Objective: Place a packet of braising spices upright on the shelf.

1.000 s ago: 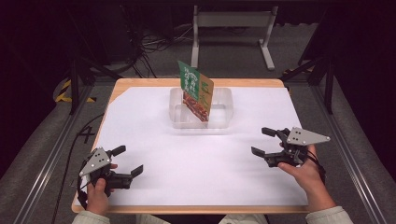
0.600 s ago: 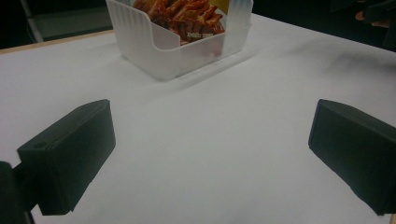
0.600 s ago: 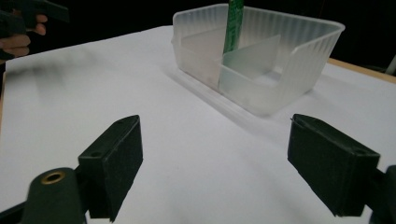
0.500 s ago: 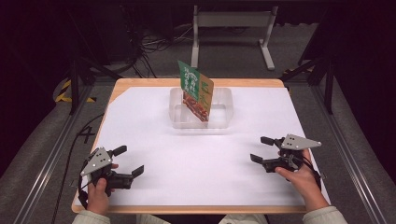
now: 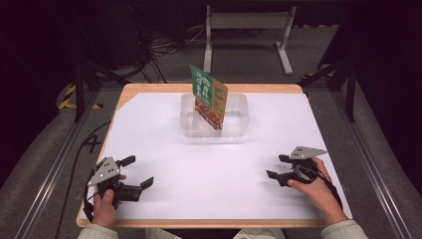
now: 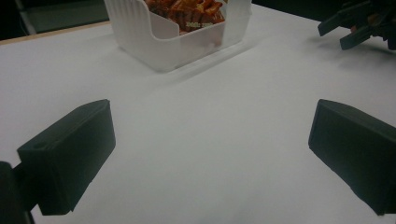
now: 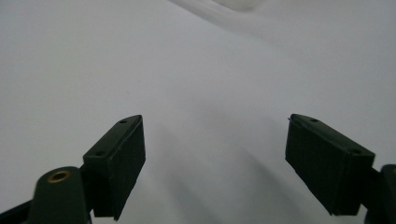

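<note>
- Left gripper [image 5: 138, 172]: we see its jaws wide apart, empty, over white paper-covered table [image 5: 209, 174].
- Right gripper [image 5: 277, 166]: wide, empty.
- Ahead of both: clear plastic bin [image 5: 238, 107] holding upright green-and-orange snack packet [image 5: 209, 97].

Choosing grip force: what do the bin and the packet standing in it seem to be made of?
The bin looks like translucent, frosted plastic with ribbed walls; the contents show through it. The packet looks like thin printed film or foil, green on top, standing tilted. Whether it is glossy is unclear.

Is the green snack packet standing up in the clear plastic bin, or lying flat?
Standing, tilted: the green snack packet rises above the clear plastic bin's rim.
</note>
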`<state>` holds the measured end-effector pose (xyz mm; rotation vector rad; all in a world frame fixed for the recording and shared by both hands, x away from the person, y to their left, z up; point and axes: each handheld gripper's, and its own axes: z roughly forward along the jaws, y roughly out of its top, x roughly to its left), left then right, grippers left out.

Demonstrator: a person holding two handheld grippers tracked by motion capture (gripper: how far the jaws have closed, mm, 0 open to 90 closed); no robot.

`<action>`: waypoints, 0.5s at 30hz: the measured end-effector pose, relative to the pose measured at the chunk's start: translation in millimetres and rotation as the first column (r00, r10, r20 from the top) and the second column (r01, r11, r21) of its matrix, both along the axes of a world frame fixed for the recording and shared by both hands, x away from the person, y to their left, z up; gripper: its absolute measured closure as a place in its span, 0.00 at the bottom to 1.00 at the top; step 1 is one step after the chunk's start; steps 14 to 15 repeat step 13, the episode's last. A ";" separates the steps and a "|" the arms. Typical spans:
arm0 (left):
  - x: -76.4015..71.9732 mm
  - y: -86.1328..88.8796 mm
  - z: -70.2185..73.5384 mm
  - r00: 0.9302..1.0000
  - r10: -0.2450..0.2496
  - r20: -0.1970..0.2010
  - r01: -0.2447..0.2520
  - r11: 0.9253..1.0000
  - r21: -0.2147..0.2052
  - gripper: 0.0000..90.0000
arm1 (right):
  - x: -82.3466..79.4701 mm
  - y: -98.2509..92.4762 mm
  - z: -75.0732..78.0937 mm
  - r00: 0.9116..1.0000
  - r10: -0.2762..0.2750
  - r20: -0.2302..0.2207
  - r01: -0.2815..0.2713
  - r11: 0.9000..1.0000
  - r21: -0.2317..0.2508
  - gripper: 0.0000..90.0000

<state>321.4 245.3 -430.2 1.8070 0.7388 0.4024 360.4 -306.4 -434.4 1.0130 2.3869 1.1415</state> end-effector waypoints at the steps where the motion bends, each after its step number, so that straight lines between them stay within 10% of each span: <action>1: 0.5 0.0 -0.2 1.000 -0.001 0.003 0.001 1.000 0.005 0.01 | 0.2 0.5 -0.9 1.000 0.001 -0.002 -0.001 1.000 -0.010 0.22; 15: 3.1 -3.1 -1.4 1.000 -0.009 -0.003 0.009 1.000 0.004 0.01 | -1.6 1.0 -2.4 1.000 0.004 -0.005 -0.004 1.000 -0.012 0.18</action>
